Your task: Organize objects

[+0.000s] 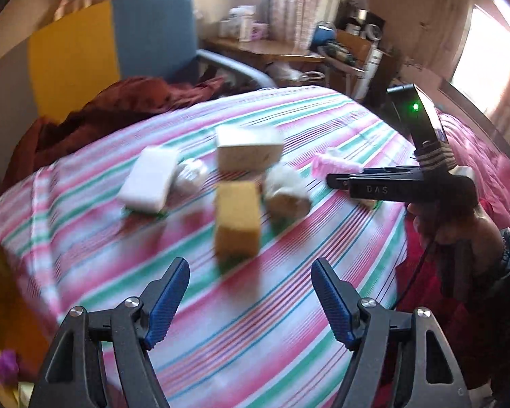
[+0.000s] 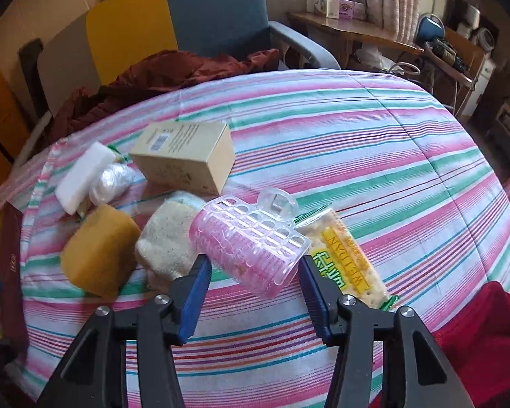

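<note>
Objects lie on a striped bedspread [image 2: 357, 142]. In the right wrist view my right gripper [image 2: 254, 265] is open, its blue fingers on either side of the near end of a pink hair roller in a clear case [image 2: 251, 241]. Beside it lie a yellow cracker packet [image 2: 346, 258], a beige loofah sponge [image 2: 166, 238], a yellow sponge [image 2: 98, 251], a white block [image 2: 83, 176], a clear wrapped item [image 2: 110, 183] and a beige carton [image 2: 187, 156]. My left gripper [image 1: 250, 273] is open and empty, just short of the yellow sponge [image 1: 238, 221]. The right gripper [image 1: 336, 180] also shows there.
A dark red blanket [image 2: 159, 78] is bunched at the far side of the bed. A blue and yellow chair [image 2: 207, 13] stands behind it. A cluttered wooden desk [image 2: 357, 34] is at the back right. Red cloth [image 2: 486, 323] lies at the near right.
</note>
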A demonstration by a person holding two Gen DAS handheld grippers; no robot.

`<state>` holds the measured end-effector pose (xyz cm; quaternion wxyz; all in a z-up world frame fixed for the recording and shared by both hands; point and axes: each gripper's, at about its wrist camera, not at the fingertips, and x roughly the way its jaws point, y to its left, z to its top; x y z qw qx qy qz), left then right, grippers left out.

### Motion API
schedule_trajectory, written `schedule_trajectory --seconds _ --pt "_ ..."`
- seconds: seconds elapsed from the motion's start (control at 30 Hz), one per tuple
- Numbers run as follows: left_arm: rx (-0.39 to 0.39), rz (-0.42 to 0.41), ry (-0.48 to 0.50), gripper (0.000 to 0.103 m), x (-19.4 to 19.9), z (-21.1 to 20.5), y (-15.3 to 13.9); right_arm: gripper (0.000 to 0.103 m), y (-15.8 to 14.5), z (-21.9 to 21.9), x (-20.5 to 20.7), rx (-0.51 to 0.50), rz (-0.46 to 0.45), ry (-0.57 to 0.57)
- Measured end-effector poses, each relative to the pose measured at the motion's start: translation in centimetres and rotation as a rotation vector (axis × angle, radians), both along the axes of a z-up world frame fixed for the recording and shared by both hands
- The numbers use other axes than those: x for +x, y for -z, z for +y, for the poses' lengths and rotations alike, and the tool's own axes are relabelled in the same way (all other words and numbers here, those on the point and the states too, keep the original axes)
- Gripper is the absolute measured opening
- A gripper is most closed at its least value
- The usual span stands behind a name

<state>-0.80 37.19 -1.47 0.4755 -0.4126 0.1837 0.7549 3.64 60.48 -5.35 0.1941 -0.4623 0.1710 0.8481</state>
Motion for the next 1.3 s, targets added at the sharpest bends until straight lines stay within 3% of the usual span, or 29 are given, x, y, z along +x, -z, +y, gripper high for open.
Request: schedule_trajectory --seconds 0.4,0.63,0.77,0.8,0.83,0.93,1.13,1.3 --pt "-0.030 0.051 0.149 0.075 -0.3 9.4 1.7 0.053 -2.4 1.3 1.4 -0.051 0.124 0.032" --pt "-0.096 0.063 0.176 0.075 -1.2 14.6 4.1 0.053 -3.5 1.8 1.8 -0.050 0.172 0.043" --pt "-0.181 0.066 0.179 0.075 -1.9 16.8 6.7 0.053 -3.5 2.1 1.9 -0.056 0.178 0.054" --pt "-0.197 0.068 0.176 0.070 -1.9 17.0 7.3 0.053 -3.5 2.1 1.9 -0.057 0.176 0.055" --pt "-0.216 0.059 0.172 0.060 -2.1 17.2 8.2 0.053 -3.4 2.1 1.9 -0.057 0.174 0.053" --pt "-0.178 0.057 0.146 0.055 -2.3 16.3 8.4 0.053 -3.4 2.1 1.7 -0.046 0.169 0.049" --pt "-0.075 0.021 0.096 0.054 -1.2 12.3 6.0 0.053 -3.3 1.9 1.8 -0.045 0.178 0.047" --pt "-0.032 0.024 0.049 0.054 0.1 8.4 3.9 0.053 -3.5 0.2 1.3 -0.032 0.196 -0.018"
